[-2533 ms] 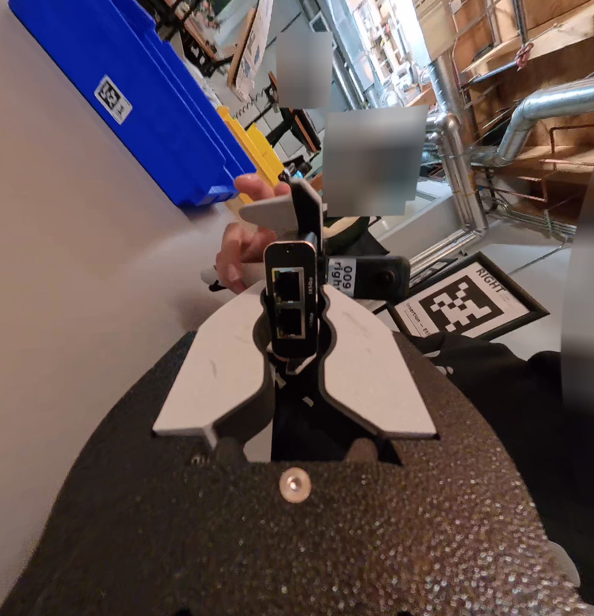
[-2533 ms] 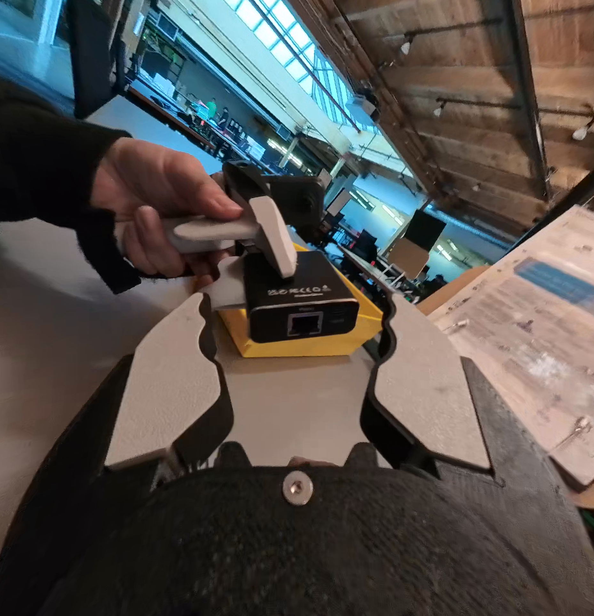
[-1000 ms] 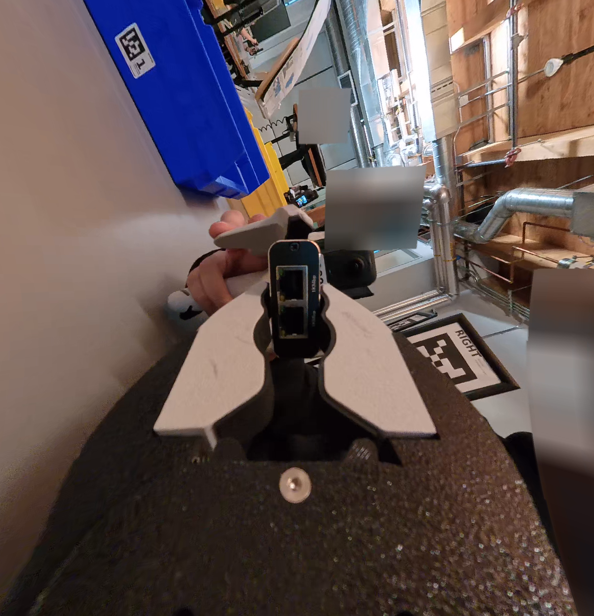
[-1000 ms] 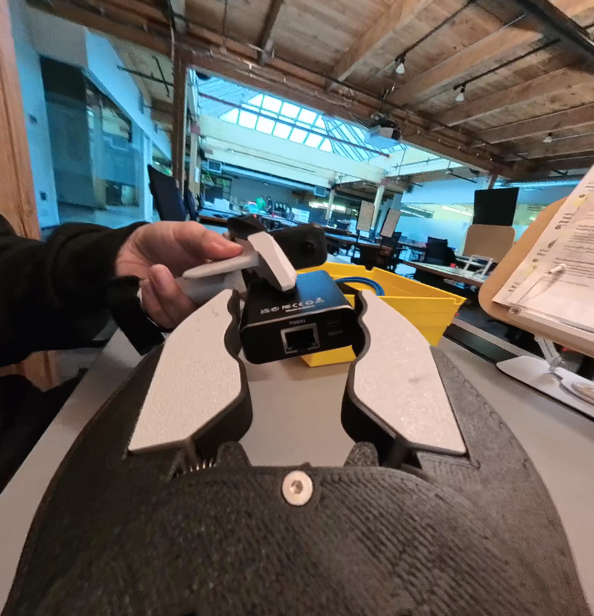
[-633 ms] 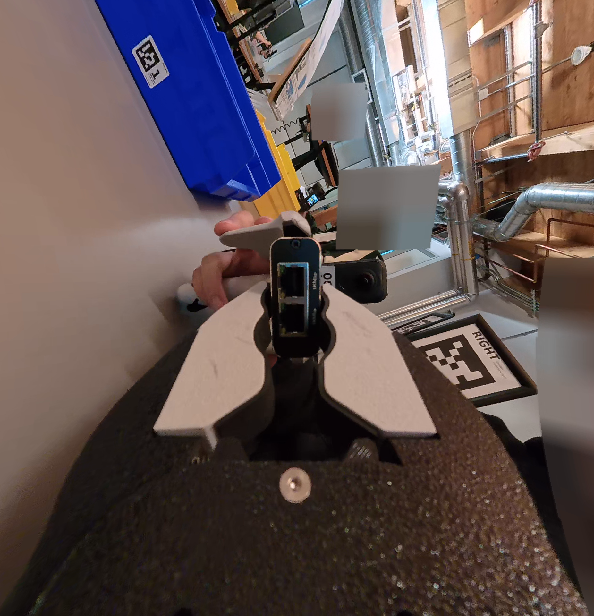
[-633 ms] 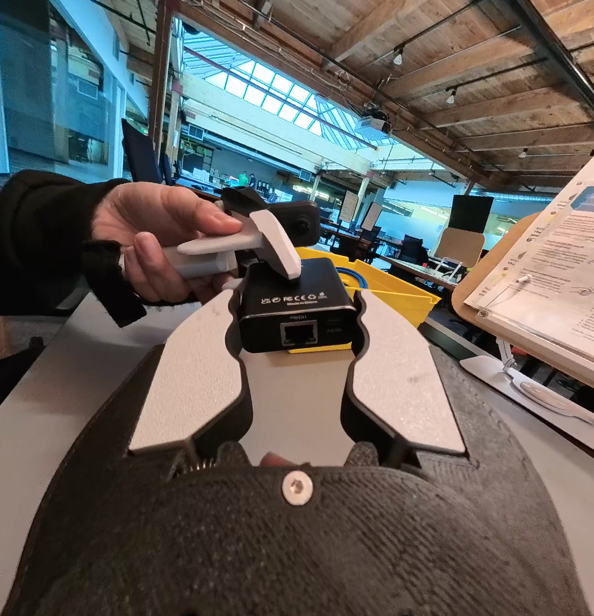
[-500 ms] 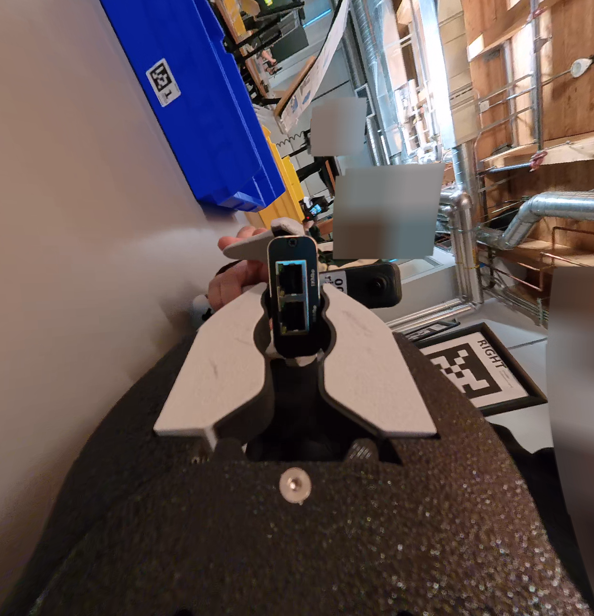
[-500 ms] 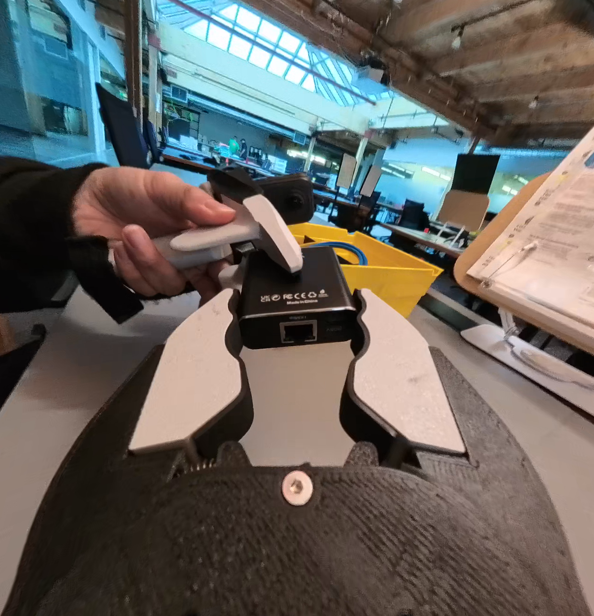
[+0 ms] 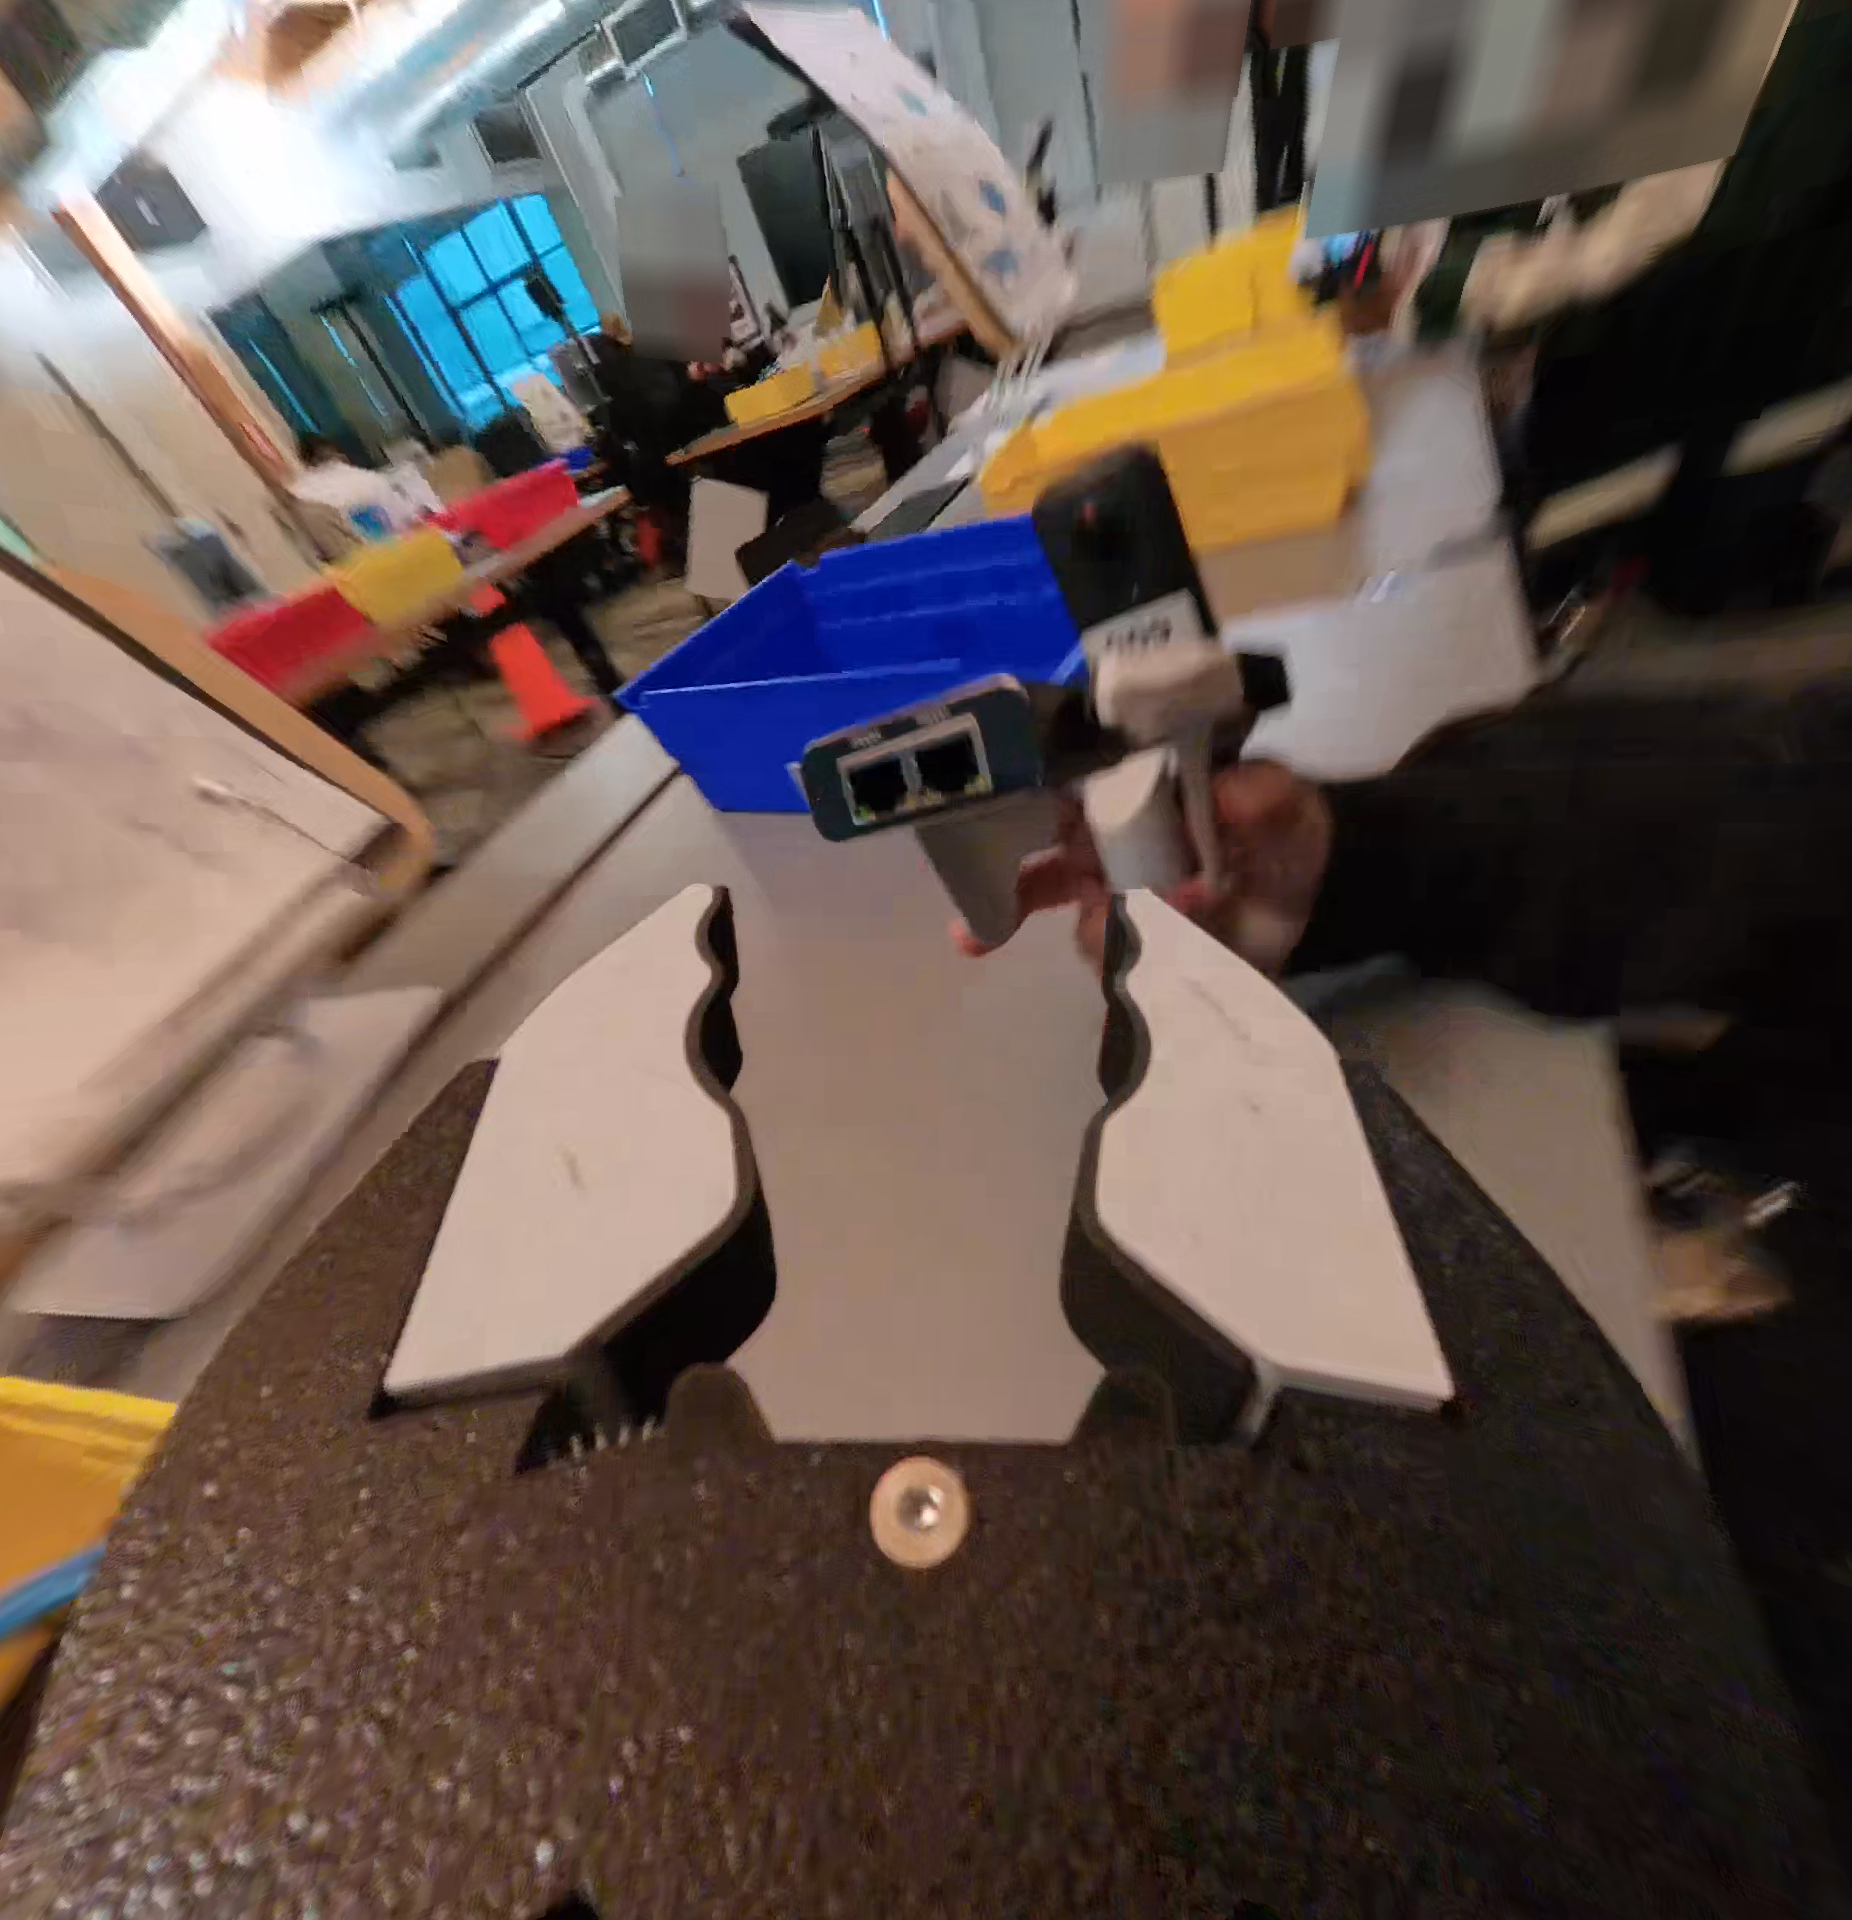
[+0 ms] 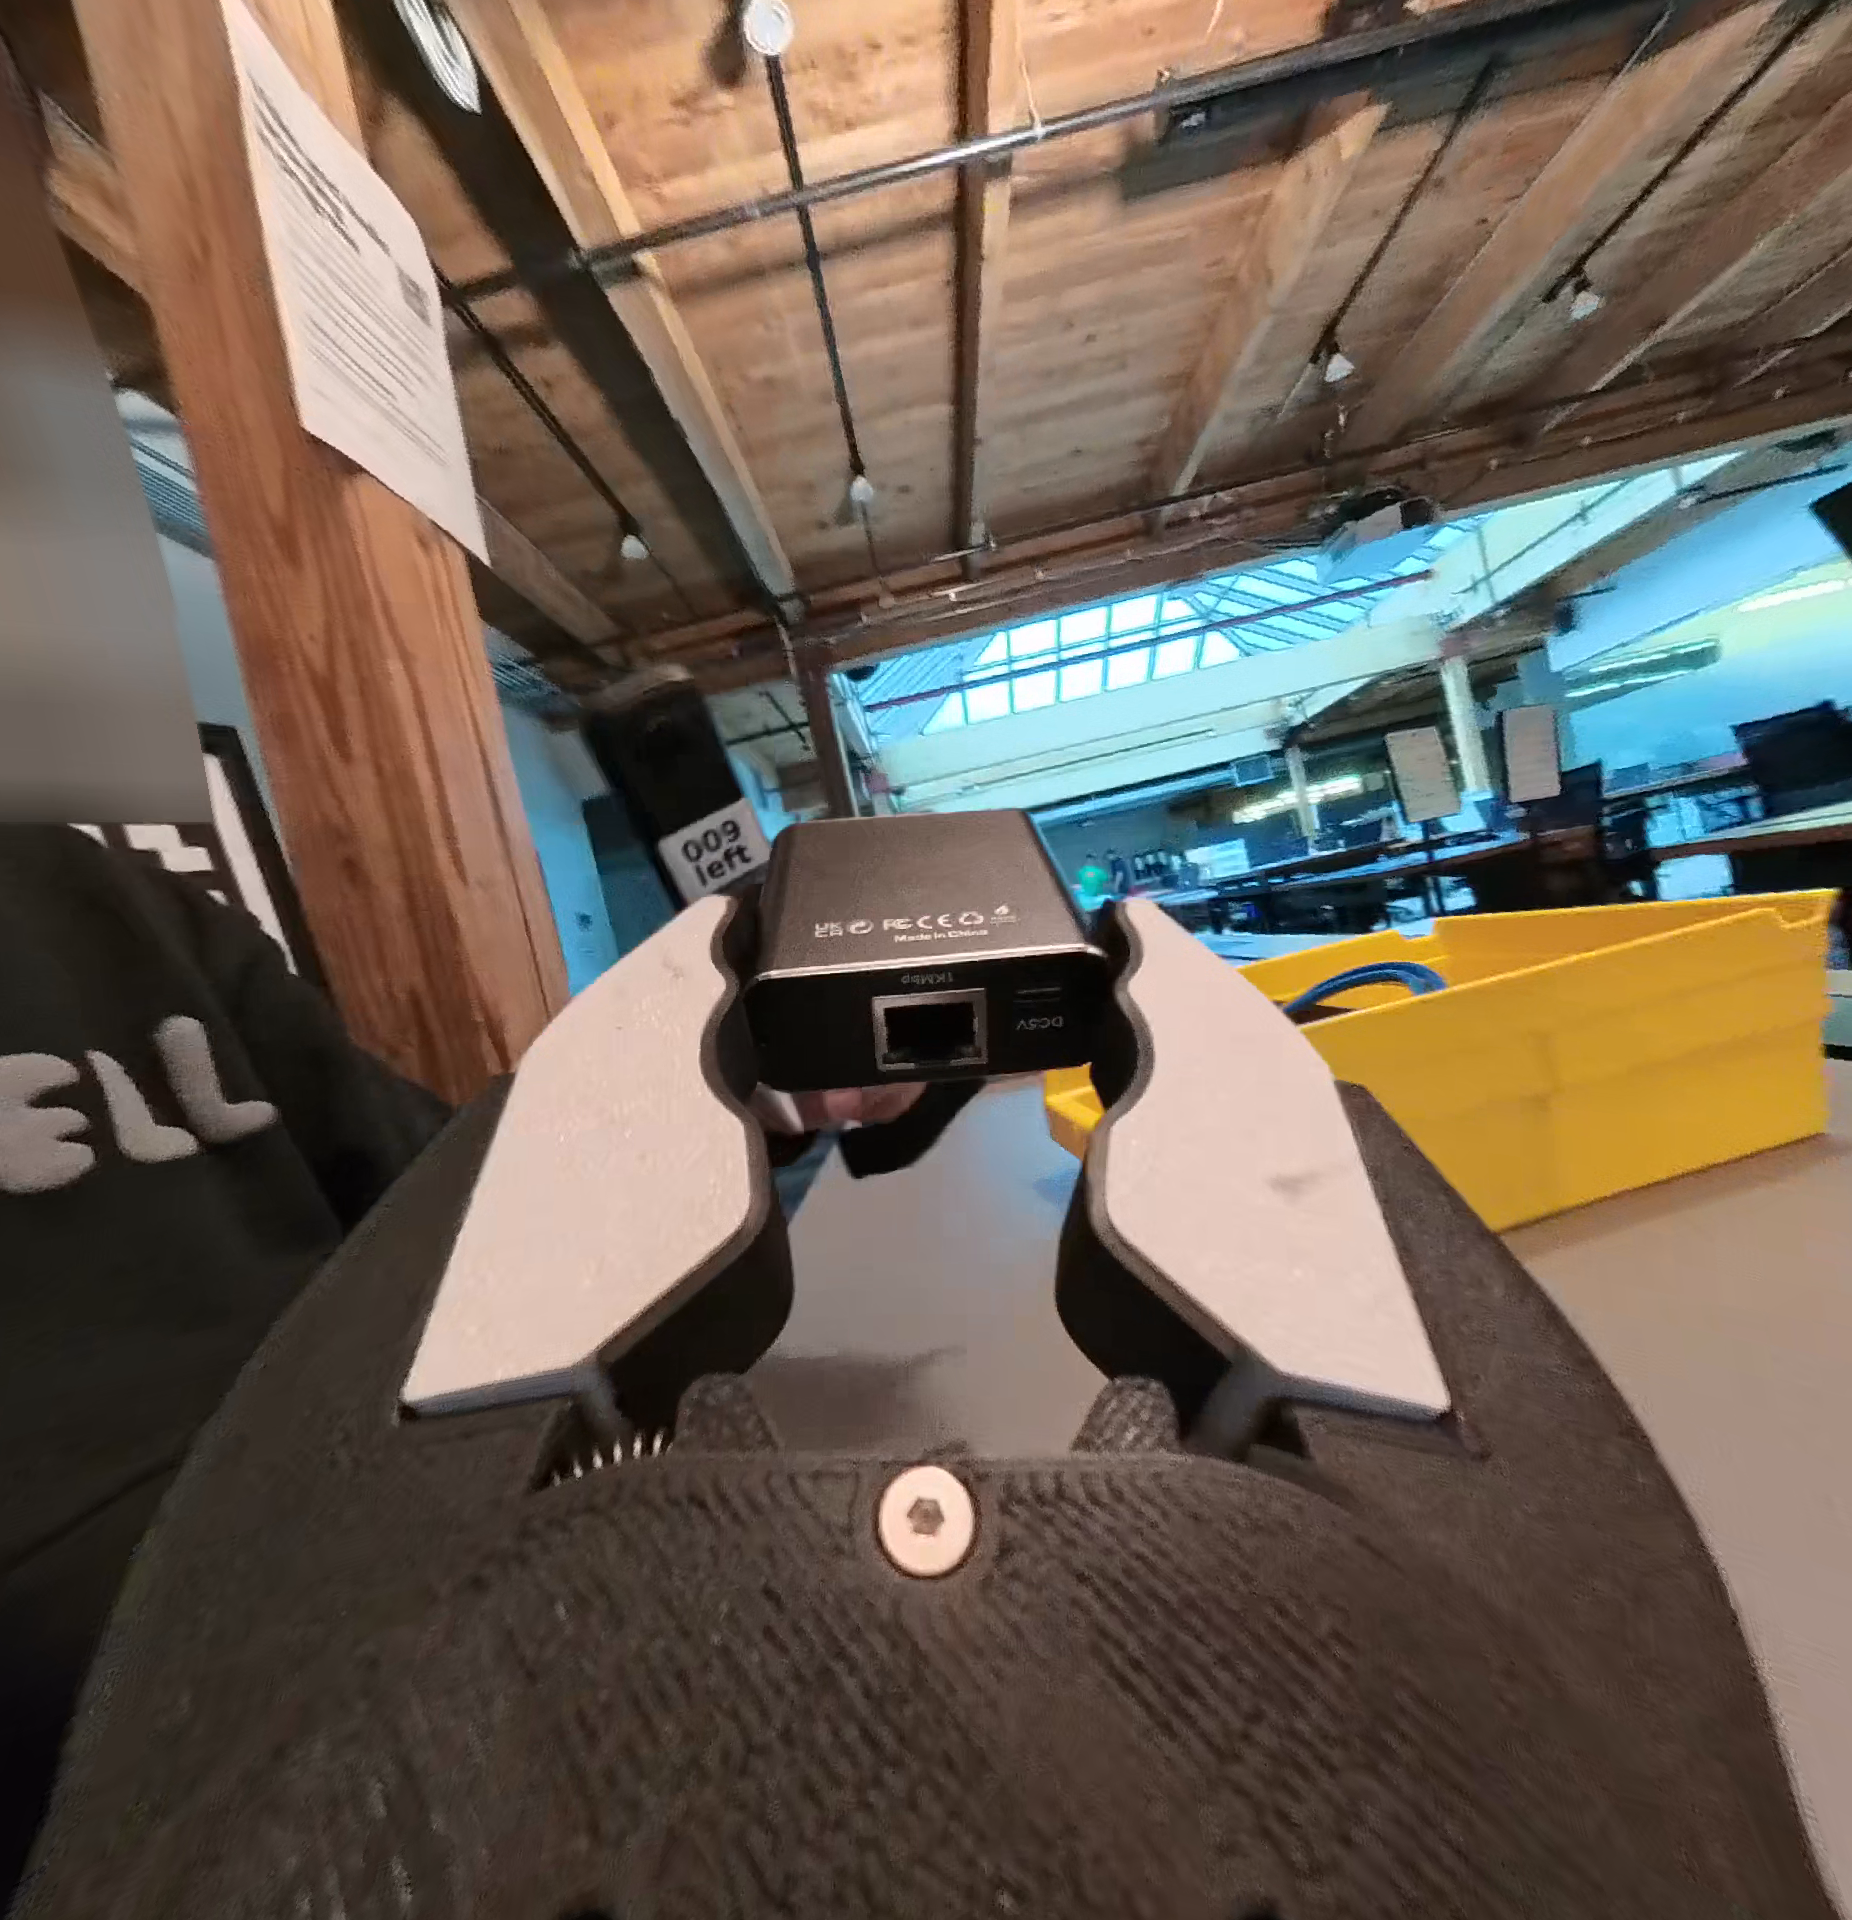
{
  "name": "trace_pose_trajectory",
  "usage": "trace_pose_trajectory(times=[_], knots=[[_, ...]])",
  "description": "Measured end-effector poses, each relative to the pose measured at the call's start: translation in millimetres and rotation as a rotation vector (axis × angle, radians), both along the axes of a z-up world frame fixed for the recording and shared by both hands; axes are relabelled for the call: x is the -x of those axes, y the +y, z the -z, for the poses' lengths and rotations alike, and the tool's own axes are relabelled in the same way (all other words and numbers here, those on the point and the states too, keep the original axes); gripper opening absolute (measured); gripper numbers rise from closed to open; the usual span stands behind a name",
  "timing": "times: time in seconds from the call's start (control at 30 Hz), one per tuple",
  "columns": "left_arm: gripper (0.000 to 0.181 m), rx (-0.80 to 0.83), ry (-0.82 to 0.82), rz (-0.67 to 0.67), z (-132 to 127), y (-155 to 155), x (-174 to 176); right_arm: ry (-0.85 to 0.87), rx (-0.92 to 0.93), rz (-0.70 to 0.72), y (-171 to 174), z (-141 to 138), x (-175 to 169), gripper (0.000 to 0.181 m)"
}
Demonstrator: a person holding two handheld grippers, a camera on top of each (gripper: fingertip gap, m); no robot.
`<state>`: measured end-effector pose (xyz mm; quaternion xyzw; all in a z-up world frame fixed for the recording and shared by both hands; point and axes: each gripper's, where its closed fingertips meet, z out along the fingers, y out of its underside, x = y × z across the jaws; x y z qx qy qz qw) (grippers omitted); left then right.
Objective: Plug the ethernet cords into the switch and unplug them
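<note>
The switch (image 10: 922, 977) is a small black box. My right gripper (image 10: 927, 914) is shut on its two sides and holds it above the grey table (image 10: 1680, 1351); its single-port face points at the camera. In the left wrist view the switch (image 9: 917, 774) shows its two-port face, held between the right gripper's fingers (image 9: 1161, 681). My left gripper (image 9: 914, 904) is open and empty, a short way back from the switch. A blue ethernet cord (image 10: 1358, 982) lies in a yellow bin (image 10: 1524, 1091) to the right.
A blue bin (image 9: 849, 644) stands on the table behind the switch, with yellow bins (image 9: 1213, 447) farther back. A wooden post (image 10: 361, 779) and a person's black sweater (image 10: 122, 1143) are on the left of the right wrist view.
My left gripper has let go of the switch, opened and drawn back. My right gripper has shut on the switch and now holds it alone. Both views have swung round.
</note>
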<state>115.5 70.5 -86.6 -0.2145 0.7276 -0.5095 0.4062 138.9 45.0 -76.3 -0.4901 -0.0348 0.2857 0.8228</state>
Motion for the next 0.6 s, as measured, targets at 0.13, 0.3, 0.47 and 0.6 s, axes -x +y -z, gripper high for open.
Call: trace_pose_trajectory(times=[0.13,0.3,0.47,0.6], knots=[[0.077,-0.339,-0.202,-0.097,13,-5,-6,-0.020,0.031,-0.064,5,4,12,0.064],[0.045,-0.500,-0.371,-0.034,15,-11,2,-0.135,0.159,-0.175,16,25,42,0.064],[0.033,-0.601,-0.408,0.129,21,-8,18,-0.226,0.273,-0.237,20,40,60,0.063],[0.031,-0.567,-0.448,0.133,17,-6,18,-0.147,0.210,-0.245,21,29,58,0.064]])
